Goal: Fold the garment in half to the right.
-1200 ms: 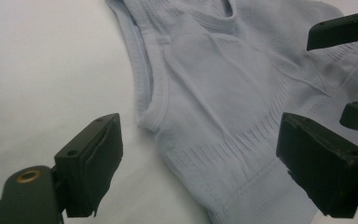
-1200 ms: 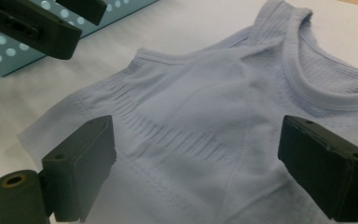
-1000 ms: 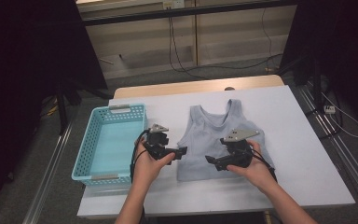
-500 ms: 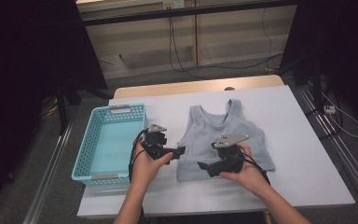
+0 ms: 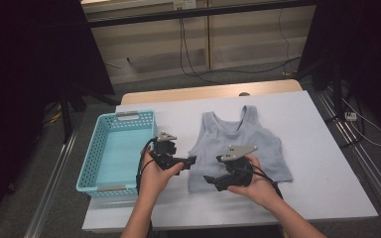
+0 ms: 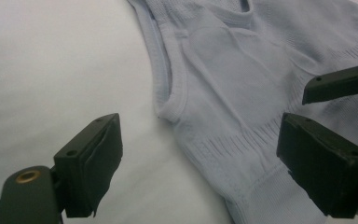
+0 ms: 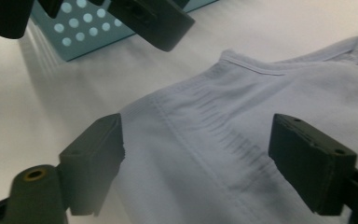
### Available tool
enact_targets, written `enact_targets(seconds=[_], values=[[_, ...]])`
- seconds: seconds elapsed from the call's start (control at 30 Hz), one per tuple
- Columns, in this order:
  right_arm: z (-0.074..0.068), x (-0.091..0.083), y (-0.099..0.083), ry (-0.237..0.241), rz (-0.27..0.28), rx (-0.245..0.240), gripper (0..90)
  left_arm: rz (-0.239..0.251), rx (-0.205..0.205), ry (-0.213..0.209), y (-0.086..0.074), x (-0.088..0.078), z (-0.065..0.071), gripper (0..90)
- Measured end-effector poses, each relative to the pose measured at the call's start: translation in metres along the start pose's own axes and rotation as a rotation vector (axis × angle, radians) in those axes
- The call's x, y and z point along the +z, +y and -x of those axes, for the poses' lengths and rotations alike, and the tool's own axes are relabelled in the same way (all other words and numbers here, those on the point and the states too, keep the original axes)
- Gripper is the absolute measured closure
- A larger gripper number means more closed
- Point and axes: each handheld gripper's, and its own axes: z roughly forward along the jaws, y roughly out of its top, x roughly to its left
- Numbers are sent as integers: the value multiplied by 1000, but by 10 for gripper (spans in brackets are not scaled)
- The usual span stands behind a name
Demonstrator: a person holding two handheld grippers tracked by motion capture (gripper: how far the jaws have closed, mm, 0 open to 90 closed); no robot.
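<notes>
The right gripper [image 5: 212, 180] stands with jaws apart over the near left corner of the top [image 5: 238, 148], and they have just been closing a little, with the hem between them but neither pad pressing on it yet. In the right gripper view the ribbed hem [image 7: 223, 140] lies in the gap between the two black jaws, the cloth flat and unpinched. Compared with a second ago this gripper has slid leftward across the top, from its right side to its lower left corner, and sits slightly lower. That reads as lining up for a pinch on the hem corner, likely the first fold or a lift toward the basket [image 5: 116, 148].

The left gripper [image 5: 191, 161] has kept its place just off the top's left edge, jaws wide and empty. Its own view shows the armhole and side seam of the top [image 6: 223, 116] ahead between the jaws, with the right gripper's jaw tip coming in at the far right.

Both hands come in from the near edge of the table [image 5: 317, 163], forearms angled inward. The right hand [image 5: 258, 186] wraps its gripper from below, tipped down and pointing left along the hem. The left hand [image 5: 154, 173] holds its gripper about level, pointing right at the top.

The top lies spread flat, neck away from the person, right of the basket, which stands well clear of it.
</notes>
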Motion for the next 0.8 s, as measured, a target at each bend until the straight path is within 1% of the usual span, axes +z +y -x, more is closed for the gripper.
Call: enact_targets(seconds=[0.2,0.23,0.27,0.33,0.43,0.5,0.63,0.8], values=[[-9,8,1,41,-11,-27,247,7,-2,8,-1,-4,-2,147],[-11,9,1,46,-15,-34,254,8,-5,10,-1,-5,-2,147],[-13,11,1,53,-20,-35,271,13,-18,11,-2,-5,-2,147],[-16,15,0,67,-28,-47,285,14,-18,11,-2,-6,-2,147],[-19,20,-2,87,-38,-45,322,10,-15,14,-2,-7,-3,146],[-21,24,-3,93,-52,-65,345,12,-21,16,-3,-7,-3,146],[-24,30,-5,100,-69,-88,376,9,-15,22,-3,-7,-4,146],[-29,33,-4,110,-75,-96,387,9,-16,23,-2,-7,-4,146]])
